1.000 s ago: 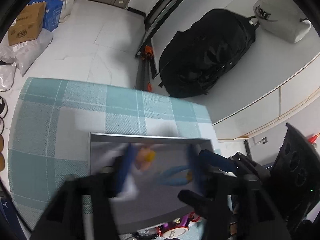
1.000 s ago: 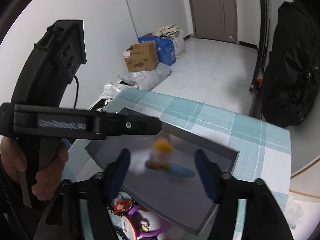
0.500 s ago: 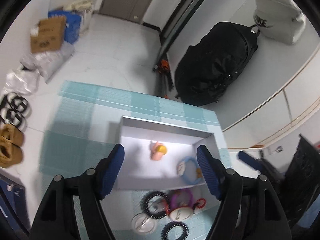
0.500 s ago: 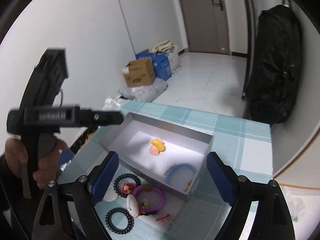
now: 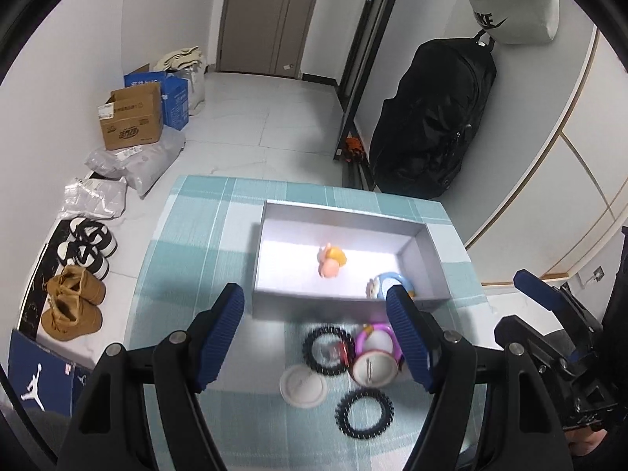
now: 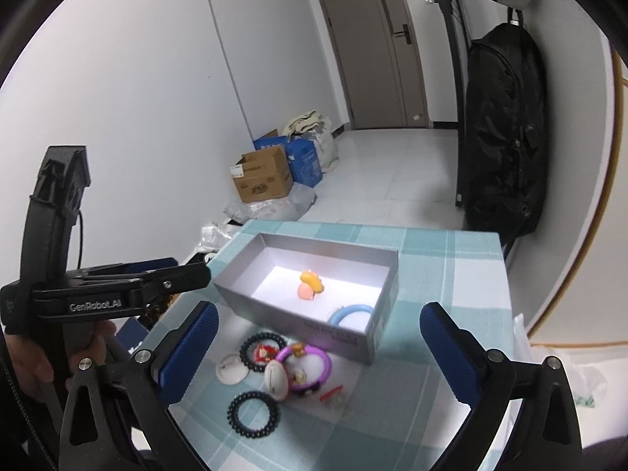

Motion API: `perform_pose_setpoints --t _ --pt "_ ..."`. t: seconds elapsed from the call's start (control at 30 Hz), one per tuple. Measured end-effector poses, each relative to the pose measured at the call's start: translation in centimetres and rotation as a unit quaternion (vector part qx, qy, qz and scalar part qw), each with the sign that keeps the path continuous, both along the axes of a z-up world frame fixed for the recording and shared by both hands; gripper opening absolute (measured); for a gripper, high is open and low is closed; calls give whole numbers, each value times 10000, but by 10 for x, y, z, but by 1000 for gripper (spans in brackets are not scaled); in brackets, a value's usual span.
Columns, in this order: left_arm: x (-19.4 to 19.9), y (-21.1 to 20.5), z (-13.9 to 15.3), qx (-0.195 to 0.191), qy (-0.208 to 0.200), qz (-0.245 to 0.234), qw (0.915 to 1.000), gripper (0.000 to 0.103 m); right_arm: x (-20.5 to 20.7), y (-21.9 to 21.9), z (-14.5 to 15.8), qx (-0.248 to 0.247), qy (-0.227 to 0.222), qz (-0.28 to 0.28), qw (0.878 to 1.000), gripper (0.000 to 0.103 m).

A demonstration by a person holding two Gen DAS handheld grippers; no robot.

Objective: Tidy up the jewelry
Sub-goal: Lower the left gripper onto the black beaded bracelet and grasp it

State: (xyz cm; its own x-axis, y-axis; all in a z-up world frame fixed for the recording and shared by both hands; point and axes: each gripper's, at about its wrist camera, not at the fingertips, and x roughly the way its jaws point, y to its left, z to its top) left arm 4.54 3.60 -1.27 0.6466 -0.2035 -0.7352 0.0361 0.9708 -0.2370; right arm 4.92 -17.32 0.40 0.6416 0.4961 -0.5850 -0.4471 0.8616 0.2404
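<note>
Right wrist view: both tongs hover empty above a checked tabletop (image 6: 451,267), jewelry split between box and cloth.
Right tongs (image 6: 318,353) have just been opening wide; left tongs (image 5: 316,337) gape too. Blue bracelet (image 6: 349,313) lies in the grey box (image 6: 302,316); purple bracelet (image 6: 310,361) and black rings (image 6: 254,408) sit just outside its near wall.

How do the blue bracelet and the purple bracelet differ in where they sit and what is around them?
The blue bracelet lies inside the grey box, in its near right corner; the purple bracelet lies outside on the checked cloth, before the box's front wall. The blue one lies nearly alone, only a pink and yellow charm nearby; the purple one is crowded by black coil ties and small trinkets. Both are plastic rings with little charms.
</note>
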Motion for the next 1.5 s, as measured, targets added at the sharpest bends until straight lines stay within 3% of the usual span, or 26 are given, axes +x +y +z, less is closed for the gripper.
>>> perform_pose_setpoints --t 0.47,0.7,1.1,1.43,1.5 --pt "-39 -27 -41 305 502 -111 9982 71 -23 -20 -12 69 225 -239 9994 103" --pt "-36 -39 -65 2 1169 -407 9923 71 -26 -27 -19 50 426 -441 9981 103" --pt "-27 -60 -75 276 1223 -417 9912 71 -29 -50 -23 277 688 -759 9944 103" --pt "-29 -73 -81 1076 1073 -389 9876 71 -29 -53 -21 381 731 -789 9935 103" --pt "-30 -73 -81 1088 1027 -465 9876 68 -30 -52 -21 370 727 -790 9935 103"
